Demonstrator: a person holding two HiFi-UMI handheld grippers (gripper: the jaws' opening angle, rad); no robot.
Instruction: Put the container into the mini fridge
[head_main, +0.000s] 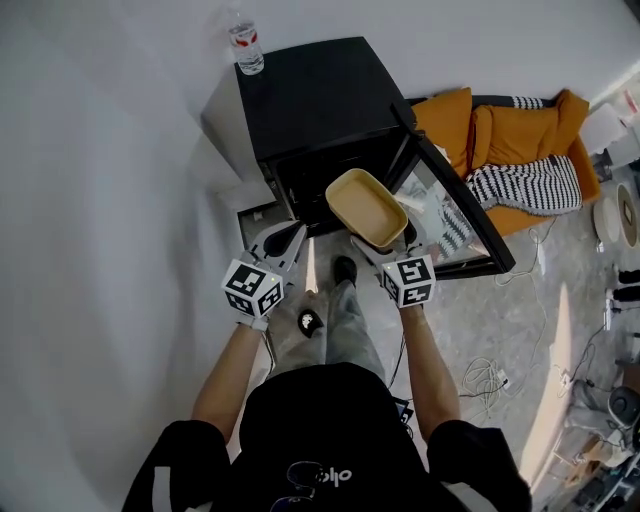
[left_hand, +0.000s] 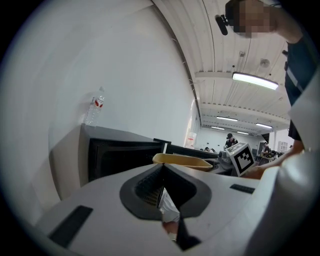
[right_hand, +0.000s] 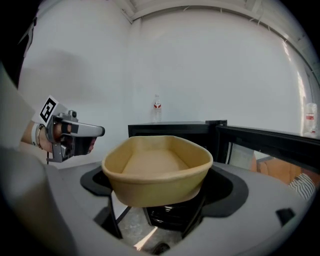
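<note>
A tan, empty, tub-shaped container (head_main: 366, 207) hangs in front of the black mini fridge (head_main: 320, 95), level with its dark open front. My right gripper (head_main: 386, 243) is shut on the container's near wall (right_hand: 157, 167), and its fingertips are hidden under the tub. The fridge door (head_main: 455, 215) stands swung open to the right. My left gripper (head_main: 285, 240) is held left of the container, jaws shut on nothing, pointing at the fridge front (left_hand: 120, 155). In the left gripper view the container's rim (left_hand: 182, 161) shows just beyond the left gripper (left_hand: 161, 192).
A water bottle (head_main: 246, 45) stands on the fridge's back left corner. A white wall runs behind and left of the fridge. An orange sofa (head_main: 510, 130) with a striped blanket (head_main: 530, 185) sits behind the open door. Cables (head_main: 485, 375) lie on the floor at the right.
</note>
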